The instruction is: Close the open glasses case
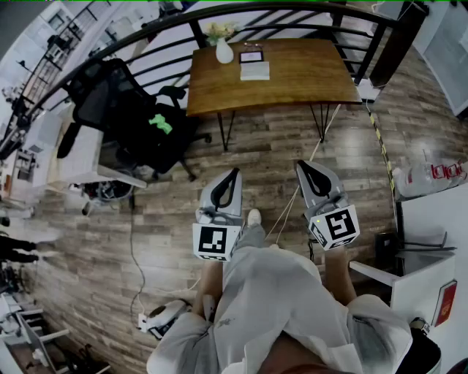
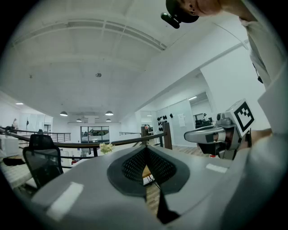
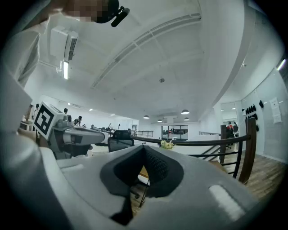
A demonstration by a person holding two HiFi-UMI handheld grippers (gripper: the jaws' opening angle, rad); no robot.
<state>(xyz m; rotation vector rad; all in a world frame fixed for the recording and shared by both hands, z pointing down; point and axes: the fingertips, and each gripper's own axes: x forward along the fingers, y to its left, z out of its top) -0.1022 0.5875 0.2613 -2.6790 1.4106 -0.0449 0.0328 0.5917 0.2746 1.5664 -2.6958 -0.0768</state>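
The glasses case (image 1: pixel 251 55) is a small dark open box on the far wooden table (image 1: pixel 292 80), beside a white pad (image 1: pixel 254 71). I stand well back from it on the wood floor. My left gripper (image 1: pixel 235 172) and right gripper (image 1: pixel 300 165) are held side by side in front of my body, pointing toward the table and well short of it. Both have their jaws together with nothing between them. In the left gripper view the left gripper (image 2: pixel 145 148) shows its tips meeting, with the other gripper (image 2: pixel 211 134) off to the right. The right gripper (image 3: pixel 144 147) looks the same in its own view.
A white vase with flowers (image 1: pixel 224 50) stands on the table's left part. A black office chair (image 1: pixel 124 109) sits left of the table. A dark railing (image 1: pixel 292 11) runs behind. White furniture (image 1: pixel 431 241) stands at my right, and a power strip with cables (image 1: pixel 164 318) lies at my left foot.
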